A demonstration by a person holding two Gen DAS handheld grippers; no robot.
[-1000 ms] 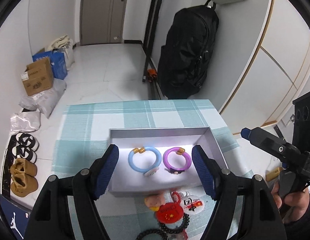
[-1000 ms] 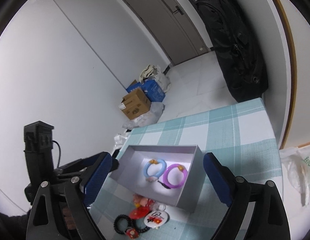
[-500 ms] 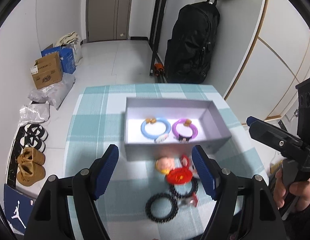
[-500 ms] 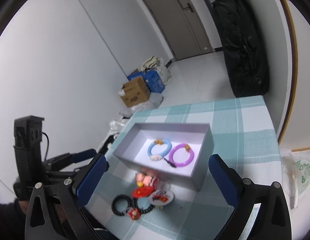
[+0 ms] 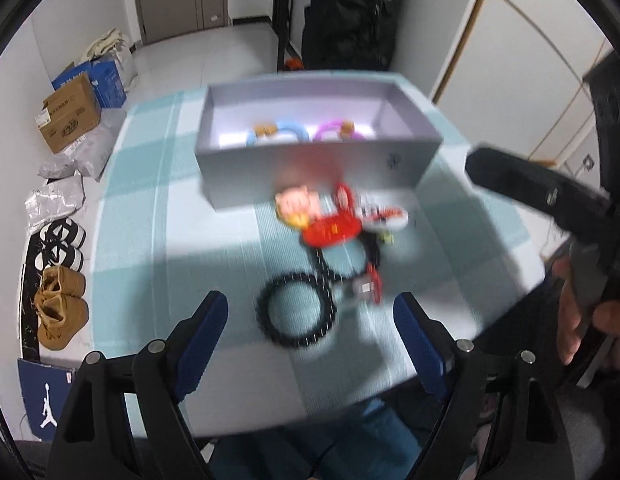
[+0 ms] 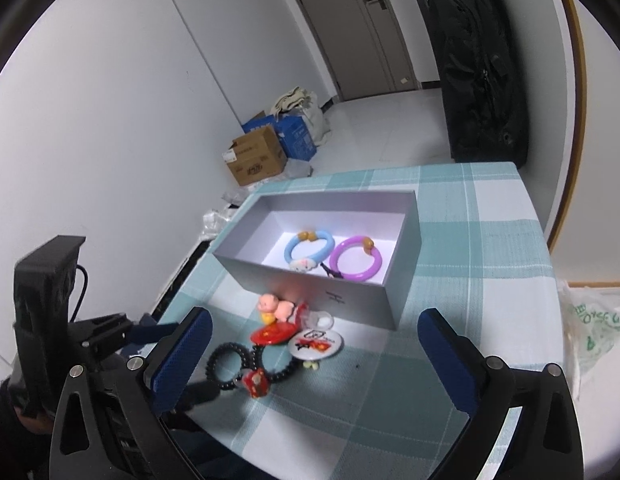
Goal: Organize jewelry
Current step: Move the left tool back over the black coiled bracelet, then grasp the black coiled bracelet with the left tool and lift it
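Note:
A grey open box (image 5: 318, 156) (image 6: 322, 292) stands on the table and holds a blue bracelet (image 5: 285, 130) (image 6: 310, 244) and a purple bracelet (image 5: 334, 128) (image 6: 356, 258). In front of it lies a pile: a pink pig charm (image 5: 297, 206) (image 6: 271, 306), a red charm (image 5: 332, 230), a white badge (image 6: 316, 346) and black beaded bracelets (image 5: 295, 316) (image 6: 225, 364). My left gripper (image 5: 310, 308) hovers over the nearest black bracelet; its jaws are opening and press on nothing. My right gripper (image 6: 314, 320) stands wide open above the pile, holding nothing.
The table wears a teal checked cloth (image 5: 169, 240), and its near edge lies just under both grippers. On the floor to the left are shoes (image 5: 59, 308) and a cardboard box (image 6: 255, 160). A black backpack (image 6: 478, 72) leans at the far wall. A plastic bag (image 6: 590, 320) hangs at the table's right.
Both grippers have drawn back from over the box toward the table's near edge and tipped down onto the pile. The left jaws have widened, and the right jaws opened a little more.

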